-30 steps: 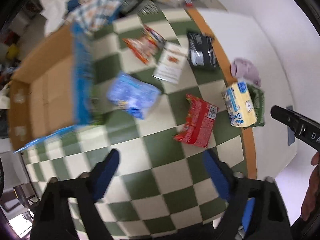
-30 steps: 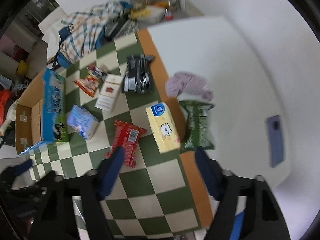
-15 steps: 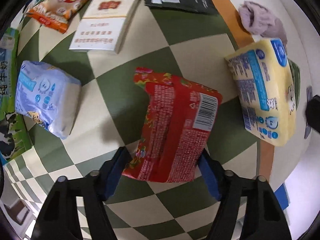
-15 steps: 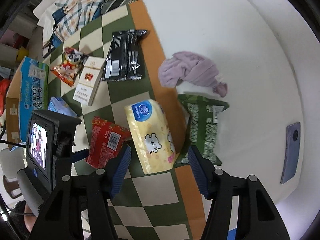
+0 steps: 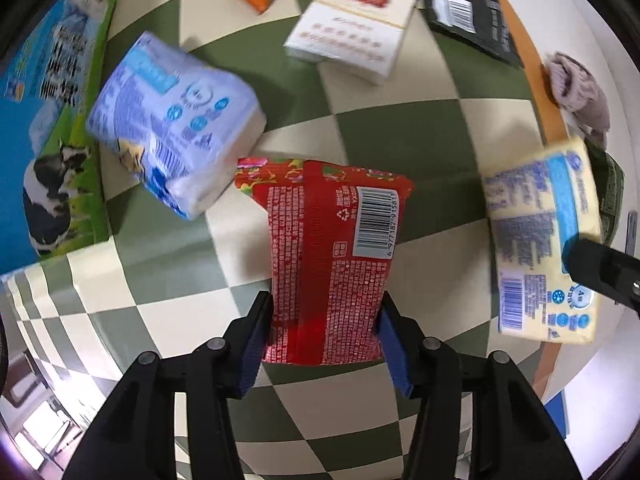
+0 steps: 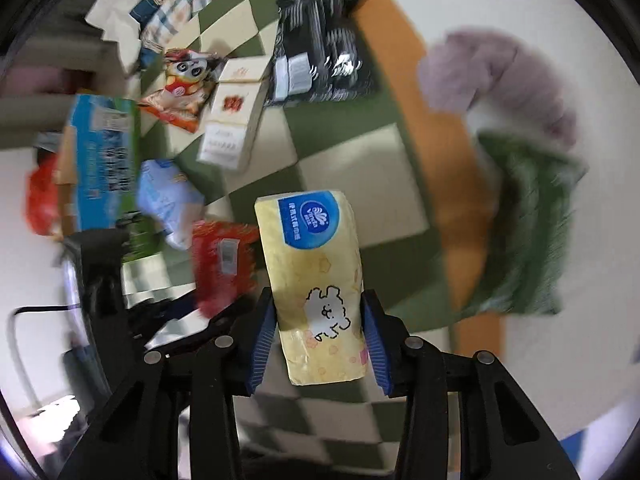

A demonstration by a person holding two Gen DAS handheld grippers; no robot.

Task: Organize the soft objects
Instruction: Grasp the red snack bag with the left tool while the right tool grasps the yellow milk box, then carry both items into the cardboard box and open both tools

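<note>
Left wrist view: left gripper [image 5: 325,326] clamped on red snack packet [image 5: 332,256] by its near end, probably for lifting off the checkered desk [image 5: 400,128].

Right wrist view: right gripper [image 6: 319,334] pinching yellow tissue pack [image 6: 316,280] across its narrow sides, near desk's orange edge.

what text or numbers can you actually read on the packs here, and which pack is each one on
"6 977187 915813" under the barcode on the red snack packet, held between the left gripper fingers.
"4" in a small badge on the yellow tissue pack; the logo text on its blue label is too blurred.
White carton: red emblem and print lines, unreadable.
Blue tissue pack, black packet, milk box: print too small or blurred.
</note>
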